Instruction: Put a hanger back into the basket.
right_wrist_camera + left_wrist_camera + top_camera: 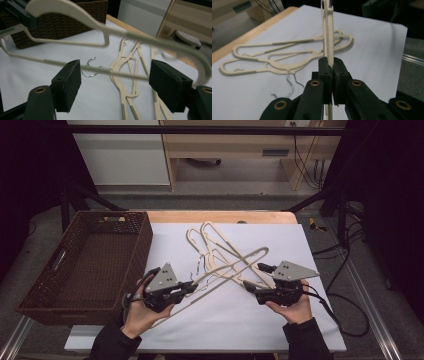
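Observation:
My left gripper is shut on the thin bar of a cream plastic hanger and holds it tilted above the white sheet. The hanger stretches right toward my right gripper, which stands open. Its lower bar crosses the gap between the right gripper's jaws, and the pads do not touch it. Other cream hangers lie overlapping on the sheet beyond, their wire hooks pointing toward me.
A brown wicker basket stands at the left on the table, beside the white sheet. The wooden table edge runs along the back. Cables trail off the right side of the table.

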The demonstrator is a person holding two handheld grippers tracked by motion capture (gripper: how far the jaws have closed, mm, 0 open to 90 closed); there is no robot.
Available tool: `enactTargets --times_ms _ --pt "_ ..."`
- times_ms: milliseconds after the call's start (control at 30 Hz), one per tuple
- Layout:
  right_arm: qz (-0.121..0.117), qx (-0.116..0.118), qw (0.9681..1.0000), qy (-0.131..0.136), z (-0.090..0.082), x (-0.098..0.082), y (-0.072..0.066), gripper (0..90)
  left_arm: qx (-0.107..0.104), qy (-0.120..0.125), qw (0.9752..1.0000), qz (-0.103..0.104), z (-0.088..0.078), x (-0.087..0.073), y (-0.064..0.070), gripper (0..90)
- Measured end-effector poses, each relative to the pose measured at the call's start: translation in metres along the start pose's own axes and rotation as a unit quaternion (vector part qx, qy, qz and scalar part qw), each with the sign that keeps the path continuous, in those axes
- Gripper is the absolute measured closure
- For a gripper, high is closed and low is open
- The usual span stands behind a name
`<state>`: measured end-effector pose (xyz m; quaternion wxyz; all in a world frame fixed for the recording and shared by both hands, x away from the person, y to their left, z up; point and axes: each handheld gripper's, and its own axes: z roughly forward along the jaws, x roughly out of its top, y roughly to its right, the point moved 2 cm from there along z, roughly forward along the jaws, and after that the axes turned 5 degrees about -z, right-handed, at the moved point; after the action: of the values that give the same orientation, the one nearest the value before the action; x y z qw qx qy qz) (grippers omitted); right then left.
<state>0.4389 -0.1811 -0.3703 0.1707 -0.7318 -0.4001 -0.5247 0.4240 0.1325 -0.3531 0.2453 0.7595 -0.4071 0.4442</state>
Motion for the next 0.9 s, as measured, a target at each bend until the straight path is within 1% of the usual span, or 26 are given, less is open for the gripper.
enactTargets --times_ms 33,67,100,133,167,200,233,267,300,333,367,400,433,467,500,533,600,633,667,700,733,767,800,833,867,900 --pt "0.006 -0.006 0.9999 0.007 -0.004 0.001 0.001 22.7 0.011 0.014 0.9998 -0.009 -0.011 0.008 -0.003 86.8" --pt "0.008 -0.008 0.9999 0.009 -0.005 0.001 0.001 21.0 0.011 0.014 0.9998 -0.009 -0.011 0.008 -0.003 86.8" --pt "0.01 -0.013 0.9998 0.011 -0.006 0.0 0.002 18.9 0.019 0.022 0.9995 -0.015 -0.022 0.018 -0.006 86.8" --pt "0.01 -0.013 0.9998 0.011 -0.006 0.0 0.002 18.9 0.019 0.022 0.9995 -0.015 -0.022 0.018 -0.006 86.8" --pt "0.016 -0.02 0.9996 0.008 -0.008 -0.002 0.002 15.9 0.023 0.032 0.9991 -0.017 -0.035 0.03 -0.01 86.8" --pt "0.016 -0.02 0.9996 0.008 -0.008 -0.002 0.002 15.9 0.023 0.032 0.9991 -0.017 -0.035 0.03 -0.01 86.7" --pt "0.02 -0.03 0.9993 0.003 -0.009 -0.006 0.004 13.6 0.024 0.037 0.9988 -0.018 -0.045 0.039 -0.014 86.7" --pt "0.02 -0.03 0.9993 0.003 -0.009 -0.006 0.004 13.6 0.024 0.037 0.9988 -0.018 -0.045 0.039 -0.014 86.8" --pt "0.028 -0.035 0.999 0.001 -0.011 -0.01 0.006 13.5 0.026 0.042 0.9985 -0.022 -0.057 0.05 -0.021 86.7" --pt "0.031 -0.036 0.9989 0.001 -0.012 -0.012 0.007 13.5 0.026 0.042 0.9985 -0.022 -0.057 0.05 -0.021 86.7" --pt "0.034 -0.037 0.9987 0.001 -0.013 -0.014 0.009 13.5 0.026 0.047 0.9982 -0.028 -0.068 0.058 -0.029 86.7" --pt "0.034 -0.037 0.9987 0.001 -0.013 -0.014 0.009 13.5 0.026 0.047 0.9982 -0.028 -0.068 0.058 -0.029 86.7" --pt "0.037 -0.042 0.9984 -0.001 -0.016 -0.016 0.01 13.4 0.032 0.049 0.9978 -0.032 -0.078 0.064 -0.039 86.7" --pt "0.037 -0.042 0.9984 -0.001 -0.016 -0.016 0.01 13.4 0.032 0.049 0.9978 -0.032 -0.078 0.064 -0.039 86.7" --pt "0.04 -0.046 0.9981 0.002 -0.018 -0.018 0.012 13.3 0.041 0.048 0.9974 -0.035 -0.088 0.068 -0.051 86.8" --pt "0.04 -0.046 0.9981 0.002 -0.018 -0.018 0.012 13.3 0.041 0.048 0.9974 -0.035 -0.088 0.068 -0.051 86.8" --pt "0.043 -0.05 0.9978 0.001 -0.019 -0.02 0.013 12.9 0.055 0.047 0.9968 -0.035 -0.098 0.069 -0.064 86.7" --pt "0.046 -0.052 0.9976 0.0 -0.019 -0.021 0.013 12.7 0.071 0.044 0.9958 -0.036 -0.108 0.068 -0.078 86.8" --pt "0.046 -0.052 0.9976 0.0 -0.019 -0.021 0.013 12.7 0.071 0.044 0.9958 -0.036 -0.108 0.068 -0.078 86.8" --pt "0.047 -0.054 0.9975 -0.005 -0.018 -0.022 0.014 12.7 0.086 0.04 0.9947 -0.04 -0.117 0.065 -0.093 86.7" --pt "0.047 -0.054 0.9975 -0.005 -0.018 -0.022 0.014 12.7 0.086 0.04 0.9947 -0.04 -0.117 0.065 -0.093 86.8" --pt "0.047 -0.053 0.9974 -0.01 -0.017 -0.024 0.014 12.7 0.096 0.036 0.9939 -0.041 -0.126 0.059 -0.107 86.8" --pt "0.046 -0.054 0.9974 -0.011 -0.017 -0.025 0.014 12.7 0.096 0.036 0.9939 -0.041 -0.126 0.059 -0.107 86.7" --pt "0.047 -0.054 0.9974 -0.012 -0.016 -0.025 0.014 12.7 0.106 0.031 0.9929 -0.042 -0.134 0.053 -0.12 86.7" --pt "0.047 -0.054 0.9974 -0.012 -0.016 -0.025 0.014 12.7 0.106 0.031 0.9929 -0.042 -0.134 0.053 -0.12 86.7" --pt "0.047 -0.053 0.9974 -0.015 -0.015 -0.026 0.014 12.7 0.124 0.027 0.9908 -0.047 -0.142 0.045 -0.134 86.7"
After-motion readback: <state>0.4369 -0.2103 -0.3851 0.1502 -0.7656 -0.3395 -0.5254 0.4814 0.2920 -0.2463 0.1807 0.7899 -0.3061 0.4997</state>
